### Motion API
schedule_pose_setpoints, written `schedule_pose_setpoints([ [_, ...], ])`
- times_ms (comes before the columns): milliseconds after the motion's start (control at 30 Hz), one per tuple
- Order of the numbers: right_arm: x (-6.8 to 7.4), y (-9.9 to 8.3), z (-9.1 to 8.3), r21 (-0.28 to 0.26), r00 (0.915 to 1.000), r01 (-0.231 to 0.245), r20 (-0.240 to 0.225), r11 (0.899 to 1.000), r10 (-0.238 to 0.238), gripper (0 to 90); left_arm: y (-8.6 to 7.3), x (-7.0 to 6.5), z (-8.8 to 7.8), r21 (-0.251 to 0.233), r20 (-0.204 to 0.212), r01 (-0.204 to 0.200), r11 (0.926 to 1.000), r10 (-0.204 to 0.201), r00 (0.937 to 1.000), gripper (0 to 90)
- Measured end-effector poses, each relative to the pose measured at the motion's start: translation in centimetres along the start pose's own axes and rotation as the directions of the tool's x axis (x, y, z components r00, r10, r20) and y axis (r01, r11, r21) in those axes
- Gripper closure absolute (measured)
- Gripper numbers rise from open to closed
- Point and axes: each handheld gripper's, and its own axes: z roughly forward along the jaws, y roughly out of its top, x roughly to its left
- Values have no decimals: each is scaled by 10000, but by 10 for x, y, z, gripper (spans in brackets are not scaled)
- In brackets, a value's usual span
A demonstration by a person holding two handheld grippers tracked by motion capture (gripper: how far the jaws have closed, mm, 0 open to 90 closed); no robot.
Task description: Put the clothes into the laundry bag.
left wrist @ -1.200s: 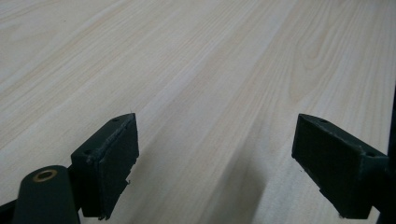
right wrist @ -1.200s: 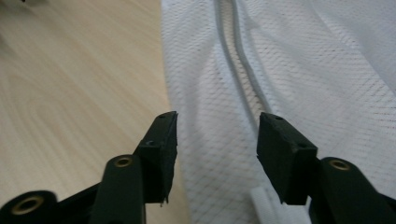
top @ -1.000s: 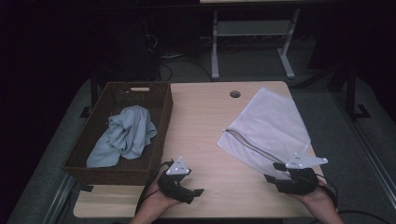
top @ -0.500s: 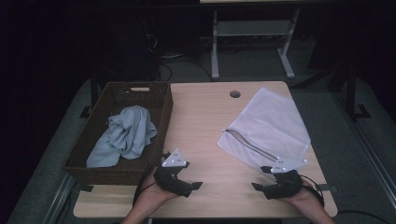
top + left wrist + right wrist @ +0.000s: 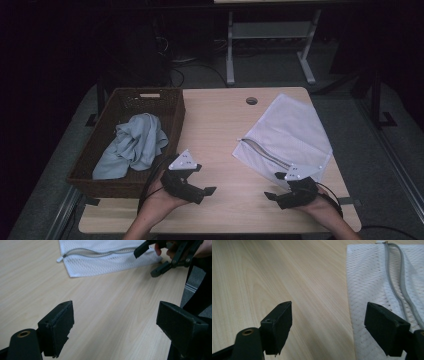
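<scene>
A white mesh laundry bag (image 5: 290, 135) with a grey zipper (image 5: 262, 152) lies flat on the right of the wooden table (image 5: 220, 125). My right gripper (image 5: 274, 186) hovers at the bag's near corner and points left. Its jaws have just been opening and stand open with nothing between them. In the right gripper view (image 5: 328, 325) the bag (image 5: 382, 290) lies under the right jaw. My left gripper (image 5: 204, 179) is open near the table's front, beside the basket. In the left gripper view (image 5: 115, 322) the bag (image 5: 100, 257) and the right gripper (image 5: 162, 255) lie ahead.
A dark wicker basket (image 5: 120, 180) holding a crumpled light blue cloth (image 5: 132, 145) stands at the table's left. A cable hole (image 5: 252, 101) sits near the far edge. Metal stand legs (image 5: 270, 50) rise behind the table on the dark floor.
My right gripper has slid left and toward the near edge, off the bag's corner, and its jaws look wider. My left gripper has risen a little. The bag and the cloth lie as before.
</scene>
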Motion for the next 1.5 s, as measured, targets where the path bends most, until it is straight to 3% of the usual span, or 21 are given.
schedule_pose_setpoints([
  [200, -4, 3, 6, -87, 9992, -93, -391, 9999, 90, 205, 16, 11, -16, 184, -532, -70, 9998, 80, 9986, 140],
  [400, -5, 3, 8, -44, 9989, 10, -468, 10000, -12, 199, 26, 36, -33, 466, -1131, 64, 9989, -10, 9936, 140],
  [500, -5, 3, 7, -102, 9991, -23, -432, 9999, 19, 190, 30, 51, -41, 634, -1463, 109, 9979, -15, 9892, 140],
  [700, -6, 3, 6, -182, 9988, 38, -485, 9998, -47, 173, 30, 74, -56, 489, -1890, 479, 9977, -378, 9812, 140],
  [867, -7, 4, 7, -267, 9987, 91, -505, 9996, -105, 146, 23, 100, -70, 602, -2471, 794, 9950, -622, 9670, 138],
  [900, -8, 4, 8, -236, 9985, 116, -532, 9997, -129, 142, 23, 100, -70, 602, -2471, 794, 9950, -622, 9670, 135],
  [933, -8, 5, 8, -156, 9983, 192, -547, 9997, -201, 137, 20, 110, -76, 534, -2690, 956, 9940, -778, 9600, 135],
  [1067, -9, 16, 9, -179, 9977, 615, -262, 9979, -620, 136, 15, 130, -86, 539, -3120, 1183, 9915, -958, 9453, 134],
  [1233, -9, 24, 12, -233, 9971, 693, -285, 9973, -700, 136, 8, 159, -96, 627, -3765, 1609, 9850, -1260, 9178, 124],
  [1267, -9, 24, 12, -233, 9971, 693, -285, 9973, -700, 136, 8, 159, -96, 627, -3765, 1609, 9850, -1260, 9178, 125],
  [1300, -9, 25, 15, -154, 9964, 804, -259, 9966, -808, 136, 5, 171, -100, 603, -3994, 1738, 9829, -1358, 9067, 122],
  [1367, -8, 26, 17, -124, 9960, 841, -287, 9964, -844, 136, 1, 183, -103, 617, -4251, 1920, 9794, -1483, 8929, 116],
  [1433, -9, 28, 19, -204, 9965, 781, -275, 9967, -787, 136, -3, 195, -102, 679, -4448, 2085, 9757, -1575, 8817, 107],
  [1500, -9, 28, 19, -143, 9968, 758, -231, 9970, -762, 136, -6, 206, -100, 734, -4532, 2196, 9728, -1636, 8763, 104],
])
